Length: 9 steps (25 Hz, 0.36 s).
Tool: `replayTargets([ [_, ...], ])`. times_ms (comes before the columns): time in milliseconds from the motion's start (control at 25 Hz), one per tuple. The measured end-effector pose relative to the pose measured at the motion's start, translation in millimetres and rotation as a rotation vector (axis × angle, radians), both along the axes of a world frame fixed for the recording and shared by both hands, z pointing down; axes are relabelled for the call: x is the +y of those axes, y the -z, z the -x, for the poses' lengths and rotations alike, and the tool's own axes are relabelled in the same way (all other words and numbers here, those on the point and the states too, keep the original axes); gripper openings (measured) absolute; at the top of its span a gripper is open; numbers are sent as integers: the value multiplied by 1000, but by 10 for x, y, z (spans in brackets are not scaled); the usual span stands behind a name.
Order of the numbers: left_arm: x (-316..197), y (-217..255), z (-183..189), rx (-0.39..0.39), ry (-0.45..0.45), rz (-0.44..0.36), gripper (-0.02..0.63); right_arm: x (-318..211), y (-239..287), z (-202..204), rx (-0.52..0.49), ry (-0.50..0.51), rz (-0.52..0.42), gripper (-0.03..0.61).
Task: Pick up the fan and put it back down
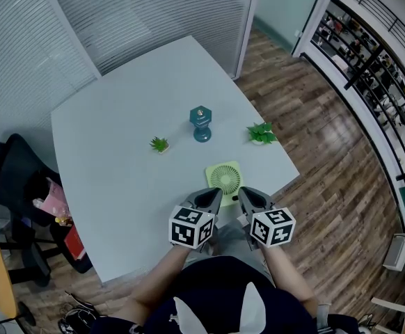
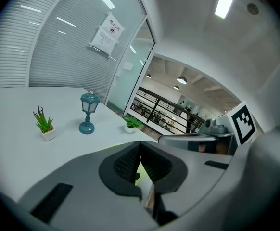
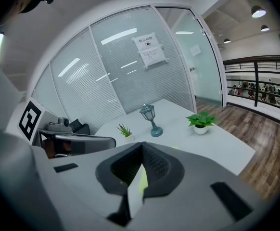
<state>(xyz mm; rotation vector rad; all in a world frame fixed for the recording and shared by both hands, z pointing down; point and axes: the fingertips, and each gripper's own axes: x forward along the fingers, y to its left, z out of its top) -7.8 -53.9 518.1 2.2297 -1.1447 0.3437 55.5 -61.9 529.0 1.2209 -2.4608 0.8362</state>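
While the fan (image 1: 225,177) rested on the table (image 1: 119,152), close to its near edge, I had both tongs poised at its near side. The left gripper (image 1: 211,199) and right gripper (image 1: 247,199) flanked its near corners, jaws pressed together on nothing. This layout suited either an approach or a withdrawal after set-down. The lantern (image 1: 201,124) and two plants (image 1: 159,145) stood farther off, clear of the working zone.

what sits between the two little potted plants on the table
A teal lantern-shaped lamp stands between the spiky plant and the leafy plant, as the head view shows.
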Motion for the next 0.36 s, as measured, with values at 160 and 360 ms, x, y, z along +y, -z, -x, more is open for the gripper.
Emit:
replayTargets([
  [160,19,20,12,13,3,4,21,9,19,5,-2,-10,6,3],
  [360,33,31,15,32,4,11,21,15,20,3,10,-18,4,3],
])
